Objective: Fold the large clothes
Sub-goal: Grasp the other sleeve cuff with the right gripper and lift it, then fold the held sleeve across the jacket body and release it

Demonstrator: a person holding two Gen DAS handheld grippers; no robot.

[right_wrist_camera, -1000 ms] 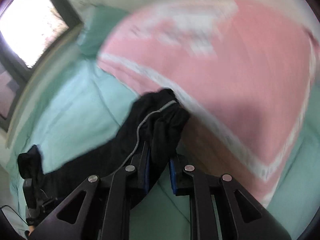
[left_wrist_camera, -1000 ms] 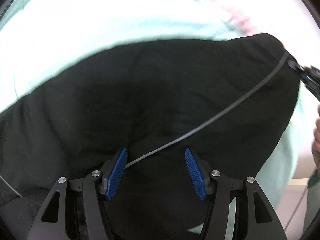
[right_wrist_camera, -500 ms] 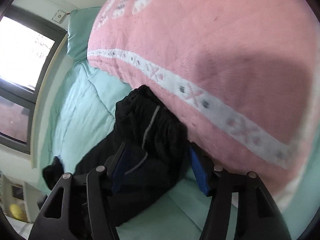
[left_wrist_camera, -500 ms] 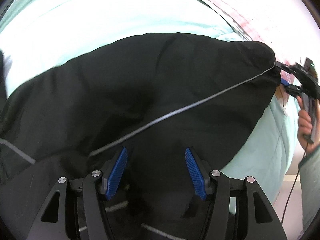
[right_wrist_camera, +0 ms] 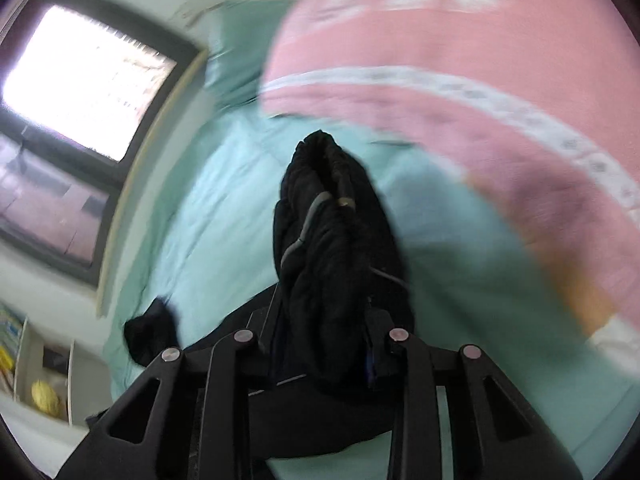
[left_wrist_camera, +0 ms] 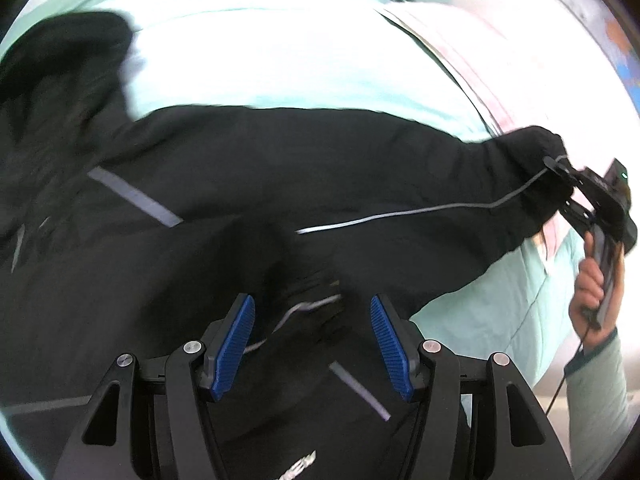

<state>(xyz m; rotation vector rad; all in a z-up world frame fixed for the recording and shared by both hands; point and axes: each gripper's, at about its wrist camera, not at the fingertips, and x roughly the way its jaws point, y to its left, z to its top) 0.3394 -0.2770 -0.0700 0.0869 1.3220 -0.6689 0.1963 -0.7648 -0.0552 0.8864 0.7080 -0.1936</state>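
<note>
A black garment [left_wrist_camera: 280, 168] with grey reflective stripes lies stretched across the mint-green bed cover [left_wrist_camera: 500, 308]. My left gripper [left_wrist_camera: 312, 344] hovers over its rumpled middle, open, the blue pads [left_wrist_camera: 236, 348] clear of the cloth. At the far right, my right gripper [left_wrist_camera: 568, 184], held by a person's hand [left_wrist_camera: 592, 280], has the garment's bunched end. In the right wrist view that bunch of the black garment [right_wrist_camera: 332, 240] fills the gap of my right gripper [right_wrist_camera: 324, 344]; its jaws are closing and press on the cloth.
A pink quilt [right_wrist_camera: 460, 40] with a white band is heaped beyond the garment's end. A window [right_wrist_camera: 80, 80] and a shelf [right_wrist_camera: 40, 392] are on the left. Another black fold [right_wrist_camera: 152, 336] lies at the bed's near left.
My left gripper has risen and pulled back, so more of the garment shows. My right gripper let go of the garment's end, opened wide, then closed on a thicker bunch.
</note>
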